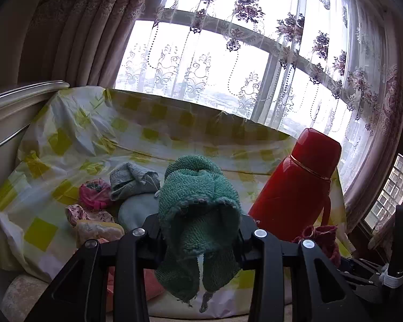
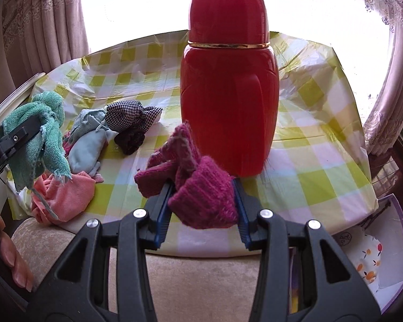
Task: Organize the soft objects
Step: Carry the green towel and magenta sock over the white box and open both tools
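The left tool is gripping a green towel, its jaws closed on the bunched terry cloth. The towel is hanging clear above the counter, its frayed ends drooping below the fingers. In the right wrist view the same towel is showing at the far left, dangling over a pink cloth that is lying at the counter's near edge.

The right tool is gripping a magenta knit, jaws pressed against its ribbed folds. The knit is sitting just in front of a red flask, which is standing upright in the middle of the counter on a yellow-checked plastic cover. Whether the knit is touching the flask cannot be told.

A pile of soft things is lying on the left part of the counter: a pale blue cloth, a checked cloth resting against it, and a dark knit just in front of the checked one. From the left wrist view a grey-green towel, a pink bundle and a floral cloth are showing in the same pile, close together.

A curtain is hanging behind the counter.
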